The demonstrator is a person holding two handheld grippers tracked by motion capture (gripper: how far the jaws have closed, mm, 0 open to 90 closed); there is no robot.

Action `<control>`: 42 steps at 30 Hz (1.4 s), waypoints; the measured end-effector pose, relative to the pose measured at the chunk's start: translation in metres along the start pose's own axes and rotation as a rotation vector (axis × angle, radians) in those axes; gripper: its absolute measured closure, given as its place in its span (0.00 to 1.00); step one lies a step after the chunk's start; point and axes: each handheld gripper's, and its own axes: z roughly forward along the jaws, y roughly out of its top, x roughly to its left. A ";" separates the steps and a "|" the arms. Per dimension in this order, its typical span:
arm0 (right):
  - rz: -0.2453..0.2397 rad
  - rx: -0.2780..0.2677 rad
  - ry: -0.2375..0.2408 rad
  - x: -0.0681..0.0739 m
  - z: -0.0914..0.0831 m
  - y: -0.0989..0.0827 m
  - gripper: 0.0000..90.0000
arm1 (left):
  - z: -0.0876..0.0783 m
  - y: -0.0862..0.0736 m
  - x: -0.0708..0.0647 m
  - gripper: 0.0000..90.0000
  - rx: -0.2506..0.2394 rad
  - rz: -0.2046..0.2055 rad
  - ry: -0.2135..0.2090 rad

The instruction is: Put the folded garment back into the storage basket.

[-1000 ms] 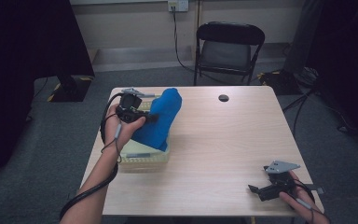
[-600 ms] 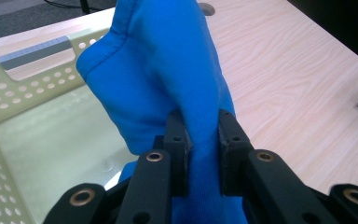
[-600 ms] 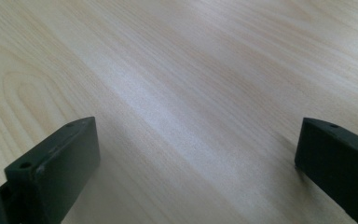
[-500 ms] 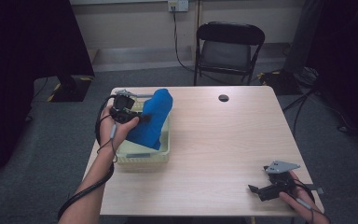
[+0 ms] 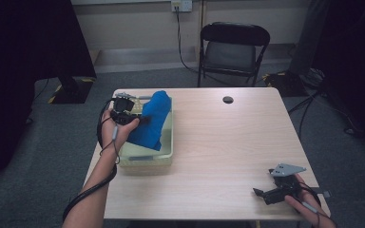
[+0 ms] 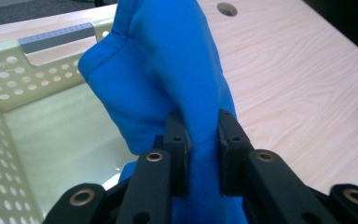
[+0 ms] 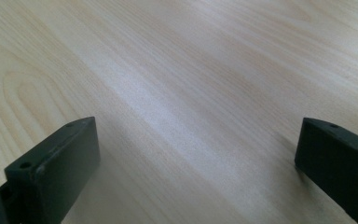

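On the left side of the pale wood-grain table (image 5: 218, 142), a pale yellow-green plastic basket (image 5: 167, 156) sat near the edge, rectangular, with smooth inner walls pierced by rows of small round holes and a grey perforated strip set into its far rim. Above that basket the left gripper (image 6: 200, 135), black and held in a bare hand with a dark cable trailing down the forearm, had its two jaws pinched tight on a fold of bright blue cloth (image 6: 168, 70). The cloth was soft and thick, matte like fleece or jersey, with a stitched seam running along one rounded edge; it rose from the jaws in a puffy hump and draped downward into the basket, its lower part lying on the basket floor. From above, the blue cloth (image 5: 151, 118) leaned across the basket's far right corner, standing taller than the rim. Further right, the tabletop lay flat and smooth, with long streaks of light grain and a small dark round grommet hole (image 5: 227, 99) near its far edge. At the near right corner, the right gripper (image 5: 261, 194) rested low over the wood in the person's other hand, a grey three-cornered plate on top; its blunt black jaws stood wide apart with bare wood between them.
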 end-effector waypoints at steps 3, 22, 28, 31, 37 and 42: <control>0.000 0.000 0.000 0.000 0.000 0.000 0.00 | 0.001 0.000 0.003 0.86 -0.003 -0.012 0.005; 0.000 0.000 0.000 0.000 0.000 0.000 0.00 | 0.035 -0.017 0.021 0.86 0.040 -0.096 0.066; 0.000 0.000 0.000 0.000 0.000 0.000 0.00 | 0.043 -0.019 0.024 0.86 0.059 -0.103 0.074; 0.000 0.000 0.000 0.000 0.000 0.000 0.00 | 0.048 -0.021 0.025 0.86 0.073 -0.106 0.084; 0.000 0.000 0.000 0.000 0.000 0.000 0.00 | 0.054 -0.023 0.028 0.86 0.084 -0.112 0.091; 0.000 0.000 0.000 0.000 0.000 0.000 0.00 | 0.062 -0.026 0.031 0.86 0.101 -0.117 0.094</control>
